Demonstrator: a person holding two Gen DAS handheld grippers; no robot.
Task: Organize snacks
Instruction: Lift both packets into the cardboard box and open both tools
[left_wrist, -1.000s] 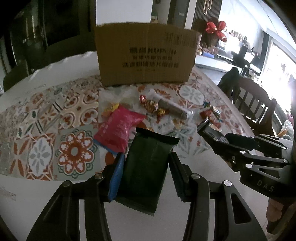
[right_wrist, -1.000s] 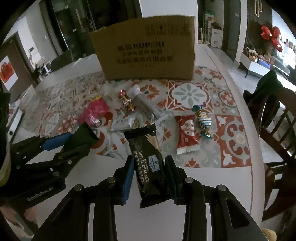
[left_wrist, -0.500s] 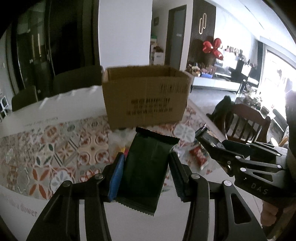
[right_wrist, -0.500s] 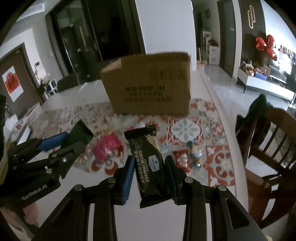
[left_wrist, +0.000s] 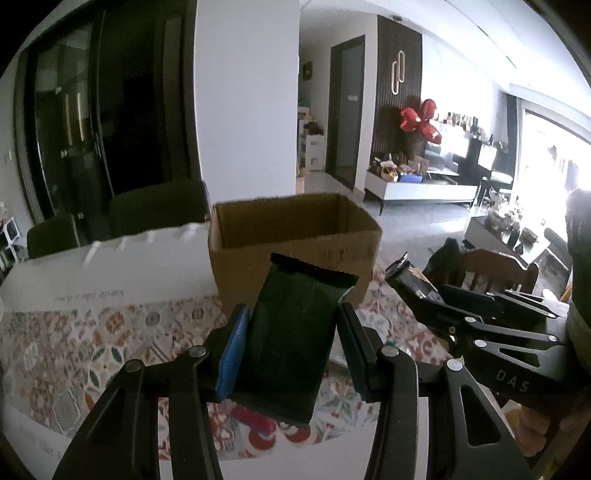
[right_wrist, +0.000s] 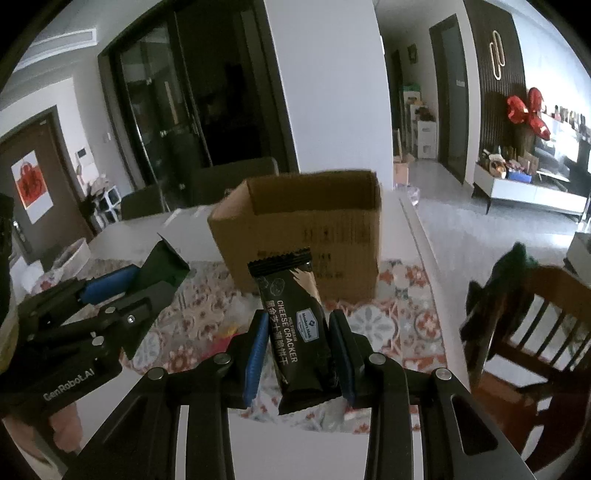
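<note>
Since both packets need to clear the rim of the cardboard box (left_wrist: 295, 236), I've got them held high and angled toward its open top. Left gripper (left_wrist: 291, 347) fingers are pinching a dark green snack packet (left_wrist: 295, 332) by its long edges, crimped end forward, so it should drop in end-first. Right gripper (right_wrist: 297, 350) fingers are pinching the cheese cracker packet (right_wrist: 295, 328) the same way, label up, lower tail hanging out behind the pads. Side-on grips keep the flat wrappers from folding. Box stands upright on the bench (right_wrist: 295, 443) at the far edge of the patterned tablecloth (left_wrist: 92, 339), straight ahead of both grippers; what I can see of its inside wall is bare, floor hidden. Grippers sit side by side, near but apart, each visible in the other's view. My read: transport step, release not yet due. Some pink wrapper (left_wrist: 255, 421) shows on the cloth under the left packet, so more snacks likely remain. Risk: both packets arriving together at a narrow opening; I'd stagger the drops. Wooden chair (right_wrist: 535, 332) sits off right, clear of the path.
</note>
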